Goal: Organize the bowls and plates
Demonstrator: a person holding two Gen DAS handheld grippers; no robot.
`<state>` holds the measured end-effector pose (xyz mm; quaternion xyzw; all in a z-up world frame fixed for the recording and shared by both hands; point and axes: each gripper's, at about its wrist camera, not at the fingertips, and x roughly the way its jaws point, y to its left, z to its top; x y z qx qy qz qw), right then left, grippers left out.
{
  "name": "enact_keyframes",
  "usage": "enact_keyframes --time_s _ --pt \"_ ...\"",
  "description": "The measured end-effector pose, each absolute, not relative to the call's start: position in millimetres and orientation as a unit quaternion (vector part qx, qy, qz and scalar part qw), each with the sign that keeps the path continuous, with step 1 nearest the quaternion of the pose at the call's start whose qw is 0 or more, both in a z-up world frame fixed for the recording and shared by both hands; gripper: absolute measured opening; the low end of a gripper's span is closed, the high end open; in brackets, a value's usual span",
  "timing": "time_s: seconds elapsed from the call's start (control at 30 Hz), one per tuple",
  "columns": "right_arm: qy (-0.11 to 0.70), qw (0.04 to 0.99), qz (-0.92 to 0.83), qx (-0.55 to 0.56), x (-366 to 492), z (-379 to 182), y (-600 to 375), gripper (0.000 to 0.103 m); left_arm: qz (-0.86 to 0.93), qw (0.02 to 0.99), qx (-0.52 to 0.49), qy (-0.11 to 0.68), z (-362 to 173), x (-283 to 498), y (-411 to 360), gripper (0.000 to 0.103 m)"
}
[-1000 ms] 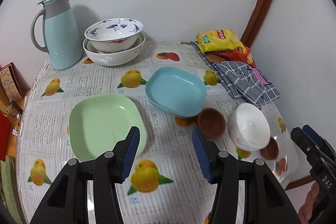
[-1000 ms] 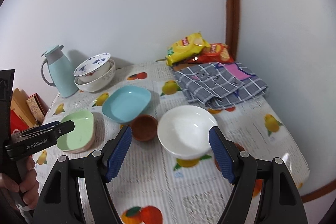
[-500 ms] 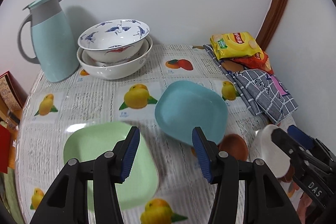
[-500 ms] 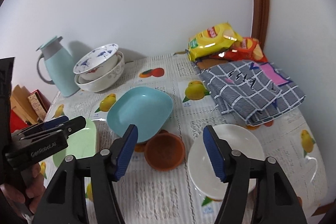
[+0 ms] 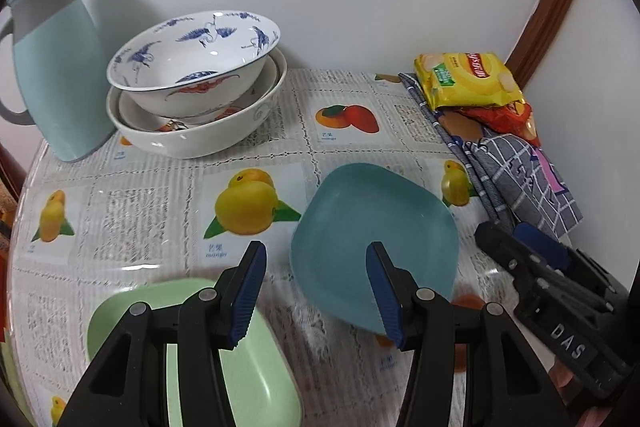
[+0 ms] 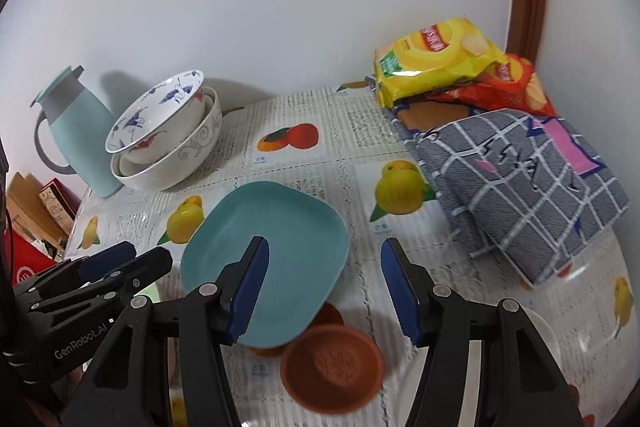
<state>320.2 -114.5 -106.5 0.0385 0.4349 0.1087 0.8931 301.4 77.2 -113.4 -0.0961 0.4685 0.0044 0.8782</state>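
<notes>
A teal square plate (image 5: 372, 239) (image 6: 276, 251) lies tilted mid-table, its near edge resting on a brown bowl (image 6: 332, 367). A green square plate (image 5: 240, 367) lies at the front left. A blue-patterned bowl (image 5: 192, 63) (image 6: 156, 123) sits stacked in a larger white bowl (image 5: 200, 131) at the back. A white bowl's rim (image 6: 544, 331) shows at the front right. My left gripper (image 5: 316, 291) is open and empty above the green and teal plates. My right gripper (image 6: 324, 287) is open and empty over the teal plate's near right edge.
A pale blue thermos jug (image 5: 52, 83) stands at the back left. Yellow and red snack bags (image 6: 436, 59) and a folded grey checked cloth (image 6: 528, 187) fill the back right. The wall runs close behind the table. Boxes (image 6: 36, 211) stand off the left edge.
Both grippers have moved forward and lower toward the teal plate. The white bowl and brown bowl have slid toward the bottom of the views. Both stay open.
</notes>
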Motion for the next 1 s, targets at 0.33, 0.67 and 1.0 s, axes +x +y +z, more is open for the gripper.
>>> enact_keyframes --time_s 0.33,0.67,1.0 --pt "0.465 0.878 0.112 0.04 345 -141 -104 0.058 0.003 0.856 -0.092 0.509 -152 334 71 0.049" --pt "0.494 0.862 0.099 0.047 355 -162 -102 0.058 0.005 0.841 -0.093 0.533 -174 351 71 0.049" --pt "0.514 0.852 0.091 0.042 361 -177 -96 0.043 0.01 0.848 -0.09 0.522 -178 354 71 0.035"
